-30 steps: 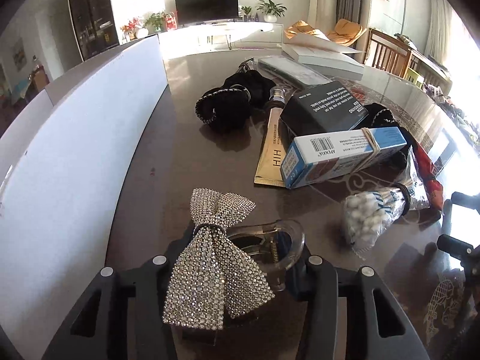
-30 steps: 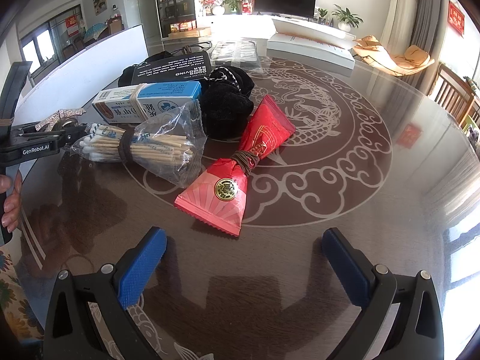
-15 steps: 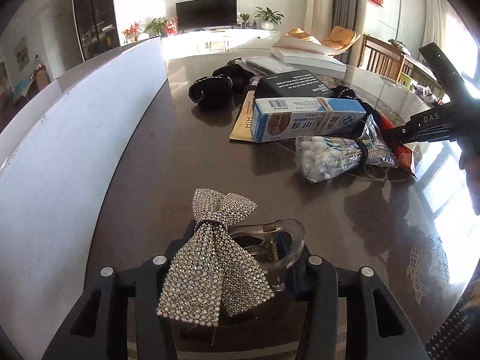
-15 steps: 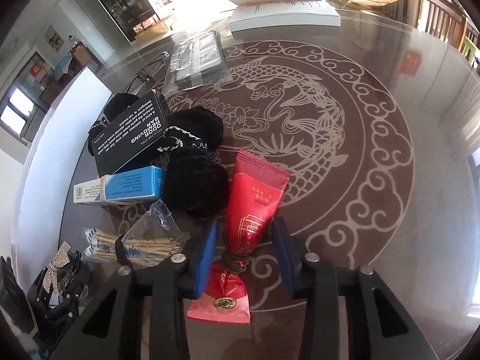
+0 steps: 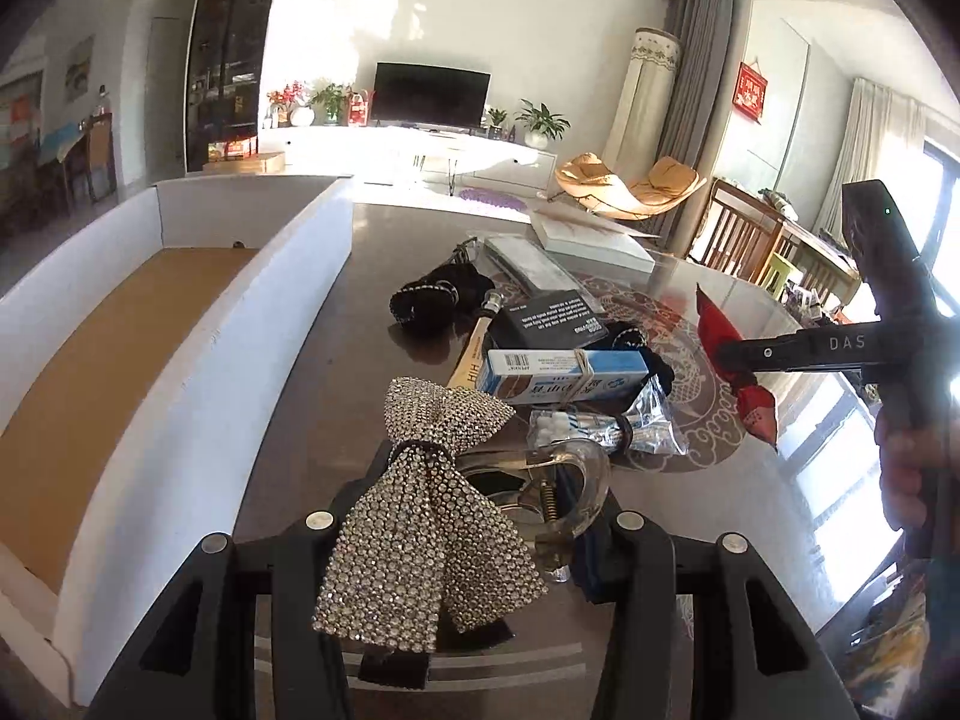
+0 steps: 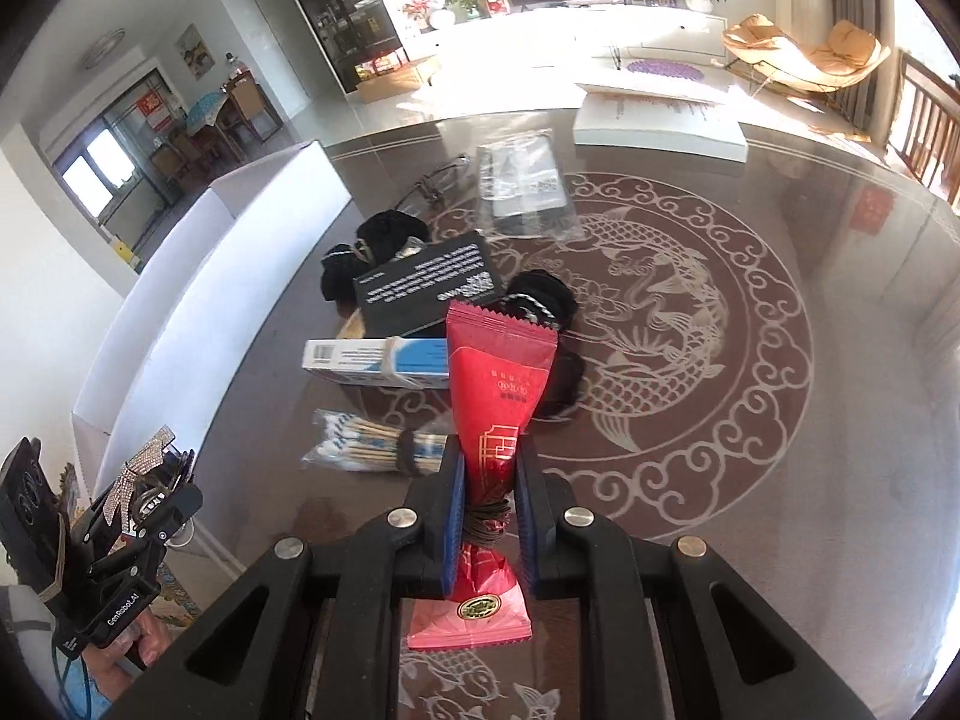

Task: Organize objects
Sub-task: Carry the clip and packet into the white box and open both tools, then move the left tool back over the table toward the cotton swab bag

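My left gripper (image 5: pixel 474 531) is shut on a rhinestone bow hair clip (image 5: pixel 426 498) with a clear claw, held above the table beside the white open box (image 5: pixel 198 324). My right gripper (image 6: pixel 487 507) is shut on a red packet bundle (image 6: pixel 498 396) tied with a dark band, lifted off the table. The red packet bundle (image 5: pixel 735 372) also shows in the left wrist view, at the right. The left gripper with the bow (image 6: pixel 141 480) shows at the lower left of the right wrist view.
On the dark glass table (image 6: pixel 810 420) lie a blue-white carton (image 6: pixel 375 360), a bag of cotton swabs (image 6: pixel 372 450), a black box (image 6: pixel 429 288), black hair scrunchies (image 6: pixel 372 240), a clear pouch (image 6: pixel 522 180) and white flat boxes (image 6: pixel 657 126). Chairs (image 5: pixel 738 234) stand at the right.
My right gripper closed on the red packet bundle and lifted it off the table. My left gripper rose with the bow clip, so the box's brown inside now shows.
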`<state>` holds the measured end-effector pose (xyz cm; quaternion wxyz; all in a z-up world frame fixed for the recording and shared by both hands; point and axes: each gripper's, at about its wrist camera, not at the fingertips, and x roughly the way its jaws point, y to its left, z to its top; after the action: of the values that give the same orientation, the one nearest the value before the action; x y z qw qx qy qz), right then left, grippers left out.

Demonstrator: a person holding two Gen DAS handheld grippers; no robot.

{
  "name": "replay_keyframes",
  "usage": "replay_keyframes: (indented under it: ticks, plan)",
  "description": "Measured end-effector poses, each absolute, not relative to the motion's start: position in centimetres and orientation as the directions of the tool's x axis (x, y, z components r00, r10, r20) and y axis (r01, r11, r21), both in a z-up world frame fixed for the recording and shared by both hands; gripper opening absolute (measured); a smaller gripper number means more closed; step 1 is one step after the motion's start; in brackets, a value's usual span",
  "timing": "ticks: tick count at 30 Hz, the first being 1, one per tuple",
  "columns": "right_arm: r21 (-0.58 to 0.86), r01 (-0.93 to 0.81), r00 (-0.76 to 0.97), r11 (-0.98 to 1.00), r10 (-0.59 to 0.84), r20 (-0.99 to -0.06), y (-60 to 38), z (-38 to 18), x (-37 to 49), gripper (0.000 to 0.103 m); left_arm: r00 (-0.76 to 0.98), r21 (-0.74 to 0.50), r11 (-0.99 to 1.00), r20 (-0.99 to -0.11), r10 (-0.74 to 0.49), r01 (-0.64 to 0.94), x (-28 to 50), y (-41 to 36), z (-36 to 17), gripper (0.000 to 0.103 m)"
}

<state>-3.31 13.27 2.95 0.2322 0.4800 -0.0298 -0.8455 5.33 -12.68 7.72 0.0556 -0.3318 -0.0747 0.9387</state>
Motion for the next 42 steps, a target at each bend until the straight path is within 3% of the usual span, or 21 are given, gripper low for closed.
replay_keyframes:
  ticks: [6, 10, 14, 16, 17, 18, 20, 27, 32, 34, 36, 42]
  plan:
    - [0.367, 0.574, -0.361, -0.732, -0.629, -0.689, -0.5, 7.6, -1.7, 0.016, -0.814, -0.132, -0.985, -0.58, -0.016, 0.114, 6.8, -22.2, 12.6, 0.048]
    - [0.411, 0.669, -0.278, -0.62, -0.721, -0.635, -10.2, 9.3, -1.4, 0.016, -0.758, -0.081, -0.96, -0.633, -0.16, 0.27, 6.4, -29.1, 12.1, 0.048]
    - [0.387, 0.714, -0.248, -0.583, -0.728, -0.64, -17.3, 8.3, -0.6, 0.017, -0.68, -0.052, -0.923, -0.692, -0.242, 0.382, 6.4, -33.6, 10.0, 0.049]
    - [0.368, 0.718, -0.25, -0.591, -0.713, -0.655, -19.7, 6.7, -0.4, 0.022, -0.622, -0.019, -0.905, -0.732, -0.276, 0.425, 6.0, -35.0, 8.8, 0.051]
    - [0.372, 0.713, -0.239, -0.595, -0.705, -0.668, -20.3, 6.0, -0.5, 0.038, -0.599, -0.004, -0.898, -0.746, -0.29, 0.44, 5.8, -35.4, 8.2, 0.065]
    - [0.384, 0.699, -0.234, -0.604, -0.7, -0.675, -20.6, 5.2, -0.7, 0.062, -0.584, 0.005, -0.89, -0.753, -0.303, 0.455, 5.6, -35.7, 7.6, 0.083]
    - [0.412, 0.669, -0.262, -0.618, -0.716, -0.647, -19.5, 4.8, -0.7, 0.072, -0.597, -0.003, -0.885, -0.739, -0.312, 0.465, 5.7, -35.6, 7.4, 0.088]
    - [0.288, 0.585, -0.495, -0.758, -0.615, -0.613, -9.3, 4.7, -0.5, 0.089, -0.713, -0.074, -0.935, -0.668, -0.212, 0.347, 6.6, -30.0, 10.0, 0.089]
    - [0.125, 0.433, -0.663, -0.893, -0.409, -0.627, 1.9, 1.9, -0.1, 0.093, -0.784, -0.183, -0.977, -0.62, 0.026, 0.112, 7.2, -20.3, 11.7, 0.092]
    - [0.079, 0.366, -0.673, -0.927, -0.322, -0.666, 6.7, 0.1, -0.8, 0.093, -0.768, -0.236, -0.972, -0.626, 0.139, 0.016, 7.7, -15.7, 10.7, 0.102]
    - [0.047, 0.305, -0.661, -0.951, -0.247, -0.708, 11.1, -1.8, -0.8, 0.093, -0.737, -0.253, -0.966, -0.644, 0.205, -0.048, 7.8, -11.6, 8.5, 0.103]
    - [-0.004, 0.202, -0.63, -0.979, -0.127, -0.766, 19.0, -5.1, 0.3, 0.093, -0.645, -0.164, -0.984, -0.746, 0.169, -0.068, 4.5, -5.4, 2.2, 0.103]
